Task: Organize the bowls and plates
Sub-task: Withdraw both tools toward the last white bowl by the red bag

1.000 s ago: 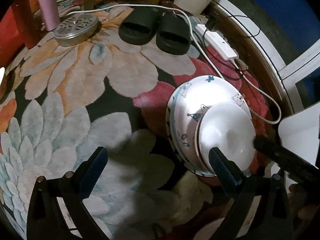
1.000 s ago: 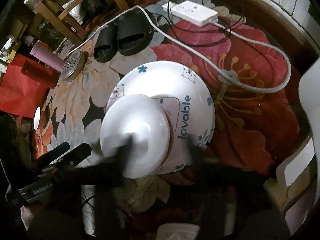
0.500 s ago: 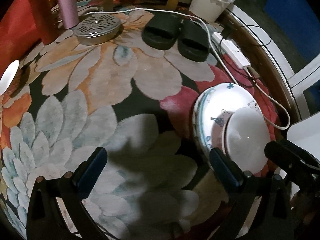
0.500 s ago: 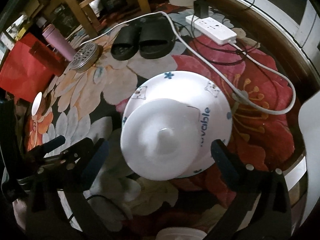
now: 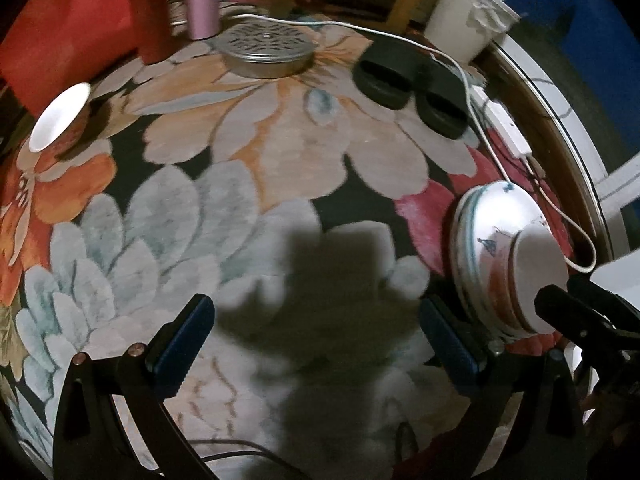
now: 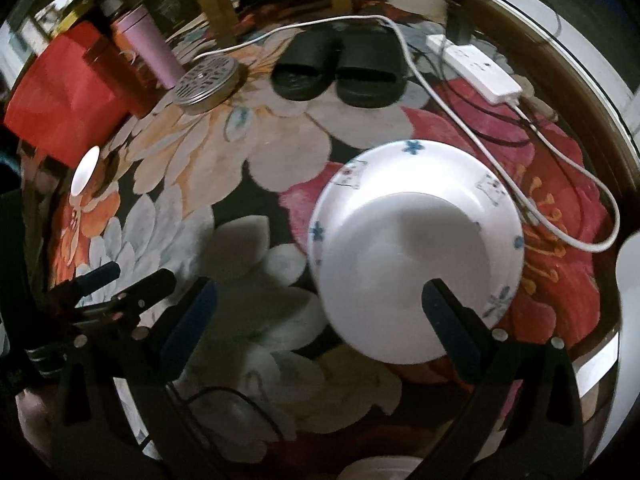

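Right gripper [image 6: 316, 316] is spread as wide as it goes, having just been opening, with nothing between the jaws. The upturned white bowl [image 6: 404, 276] sits on the stack of plates [image 6: 420, 160] on the rug [image 6: 280, 152], toward its right edge by the power strip [image 6: 476, 70]. Left gripper [image 5: 316, 340] is wide and empty too, over bare rug mid-carpet. What matters next imo: a small white bowl [image 5: 58, 114] sits alone well off at the rug's far-left edge, near the red box [image 5: 68, 32]. It's up and left of both grippers, and the left one looks nearer, so I'd guess that hand fetches it.
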